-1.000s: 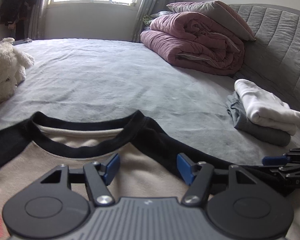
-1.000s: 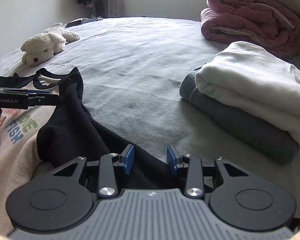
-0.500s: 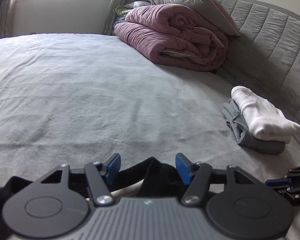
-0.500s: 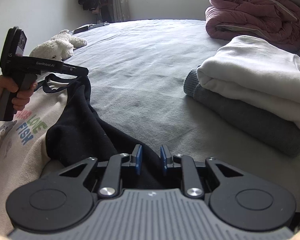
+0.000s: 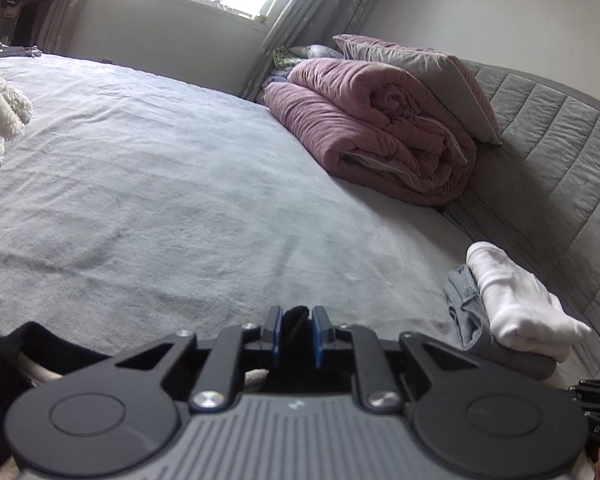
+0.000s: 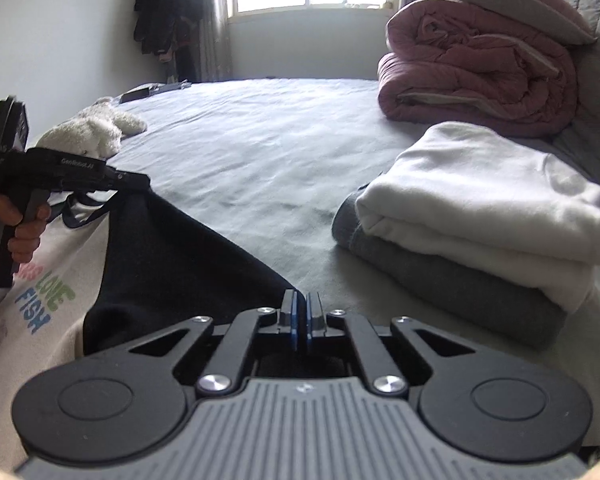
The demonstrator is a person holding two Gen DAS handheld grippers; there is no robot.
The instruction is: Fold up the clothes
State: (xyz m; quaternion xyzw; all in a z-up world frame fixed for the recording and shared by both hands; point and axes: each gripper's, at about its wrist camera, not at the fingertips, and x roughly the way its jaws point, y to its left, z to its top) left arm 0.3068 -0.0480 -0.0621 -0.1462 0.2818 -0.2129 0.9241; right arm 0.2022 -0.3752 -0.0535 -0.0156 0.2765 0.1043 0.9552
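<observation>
Sleeve is the step in hand: my left hand-held gripper (image 5: pixel 296 336) has just been closing and now pinches the shirt's black shoulder fabric between its blue pads. My right hand-held gripper (image 6: pixel 300 322) has just clamped tight on the black sleeve (image 6: pixel 172 256), which stretches away to its left, raised off the bed (image 6: pixel 260 152). The folded pile (image 6: pixel 472 216) sits ahead to its right. Next, I reckon, both hands carry the sleeve across the printed shirt (image 6: pixel 40 300), keeping it taut.
</observation>
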